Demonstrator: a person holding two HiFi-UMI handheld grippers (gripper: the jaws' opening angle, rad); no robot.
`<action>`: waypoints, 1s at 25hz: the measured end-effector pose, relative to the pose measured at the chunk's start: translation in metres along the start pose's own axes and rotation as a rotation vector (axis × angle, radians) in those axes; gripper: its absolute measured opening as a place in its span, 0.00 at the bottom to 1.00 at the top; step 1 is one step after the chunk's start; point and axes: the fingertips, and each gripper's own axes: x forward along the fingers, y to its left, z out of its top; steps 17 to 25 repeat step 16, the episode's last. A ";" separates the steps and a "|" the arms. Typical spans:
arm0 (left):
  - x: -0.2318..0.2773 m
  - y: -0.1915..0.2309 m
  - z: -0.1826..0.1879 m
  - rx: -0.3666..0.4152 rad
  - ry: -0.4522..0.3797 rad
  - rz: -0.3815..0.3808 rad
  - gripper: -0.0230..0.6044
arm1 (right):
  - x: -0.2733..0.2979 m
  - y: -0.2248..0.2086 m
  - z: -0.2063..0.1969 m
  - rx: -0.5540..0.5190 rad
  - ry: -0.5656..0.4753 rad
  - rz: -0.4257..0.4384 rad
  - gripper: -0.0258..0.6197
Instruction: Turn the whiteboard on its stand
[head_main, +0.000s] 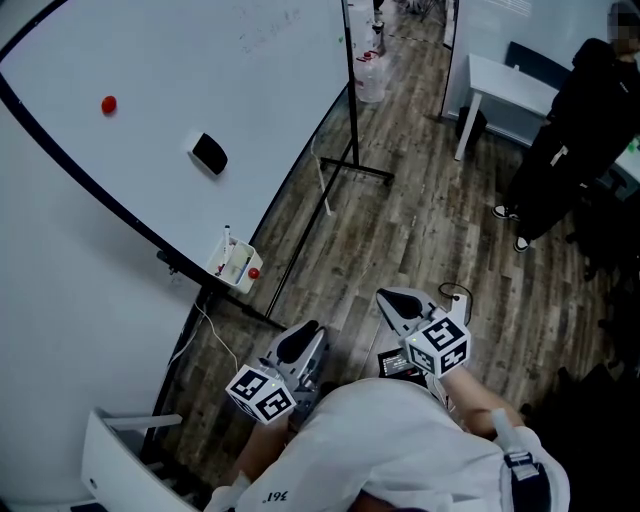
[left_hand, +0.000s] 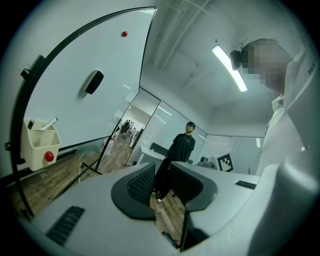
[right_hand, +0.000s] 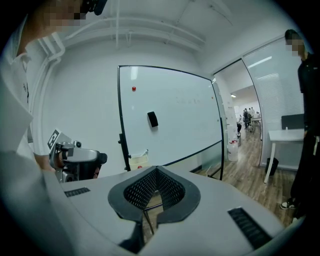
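The reach is not yet underway: the whiteboard (right_hand: 170, 120) is standing well ahead of both jaws, untouched. The left gripper (left_hand: 159, 186) is carrying its jaws slightly spread and empty, while the right gripper (right_hand: 156, 171) is pressing its jaws together on nothing. The next move is probably calling for reaching forward and pinching the frame edge (right_hand: 120, 115)

Near the camera, the right gripper (right_hand: 156, 171) fills the lower part of the view, its grey jaws with black mesh pads closed tip to tip and nothing between them. Beyond it stands a large white, black-framed whiteboard (right_hand: 175, 120) carrying a small round red magnet (right_hand: 133, 89), a black eraser (right_hand: 152, 119) and, at its lower left edge, a cream plastic tray (right_hand: 136, 161). The left gripper (right_hand: 97, 160) hangs at the left, and at the far right a person in dark clothes (right_hand: 306, 130) stands on the wooden plank floor (right_hand: 250, 175) beside a white table (right_hand: 287, 135).
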 end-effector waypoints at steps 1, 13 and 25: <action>0.001 0.000 0.000 0.003 0.000 -0.007 0.19 | 0.001 0.000 0.001 -0.004 0.000 0.000 0.08; 0.008 -0.003 -0.001 0.012 -0.006 -0.031 0.19 | -0.005 -0.010 0.000 -0.023 0.004 -0.023 0.08; 0.014 -0.004 0.004 0.018 -0.016 -0.031 0.19 | -0.007 -0.018 0.007 -0.037 -0.013 -0.035 0.08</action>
